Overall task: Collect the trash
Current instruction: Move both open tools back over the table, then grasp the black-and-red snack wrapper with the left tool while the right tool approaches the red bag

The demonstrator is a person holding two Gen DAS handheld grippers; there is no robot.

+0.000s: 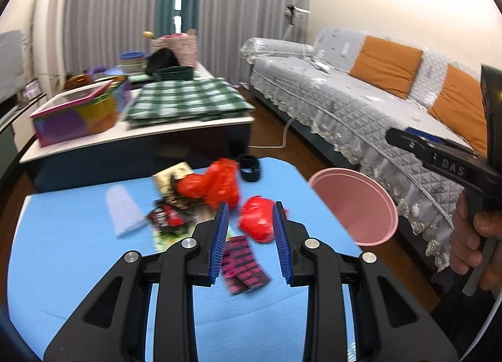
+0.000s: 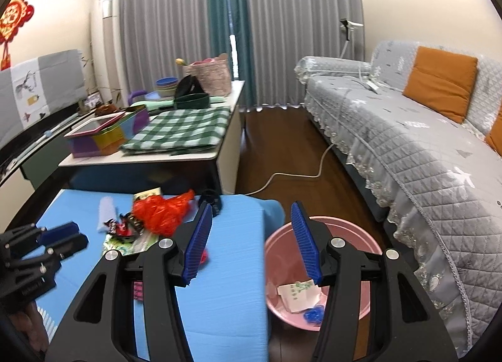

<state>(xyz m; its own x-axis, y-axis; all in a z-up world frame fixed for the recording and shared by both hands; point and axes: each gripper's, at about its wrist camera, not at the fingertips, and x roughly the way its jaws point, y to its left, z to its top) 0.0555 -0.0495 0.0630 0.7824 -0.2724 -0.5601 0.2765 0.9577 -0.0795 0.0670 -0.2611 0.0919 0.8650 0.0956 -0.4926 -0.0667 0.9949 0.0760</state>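
Trash lies scattered on a blue table (image 1: 78,267): a crumpled red plastic bag (image 1: 216,183), a smaller red wrapper (image 1: 257,220), a pink and black striped wrapper (image 1: 243,264), a black and red packet (image 1: 166,217) and a pale translucent piece (image 1: 120,208). My left gripper (image 1: 251,205) hangs open above the table with nothing in its jaws; the small red wrapper shows in the gap beyond them. A pink bin (image 1: 354,205) stands on the floor off the table's right edge. My right gripper (image 2: 251,205) is open and empty, over the table's edge and the bin (image 2: 279,267), which holds paper scraps.
A black band (image 1: 249,167) lies at the table's far edge. Behind stands a low table with a green checked cloth (image 2: 185,129) and a colourful box (image 2: 103,136). A grey-covered sofa (image 2: 408,142) runs along the right, and a white cable (image 2: 295,175) crosses the wooden floor.
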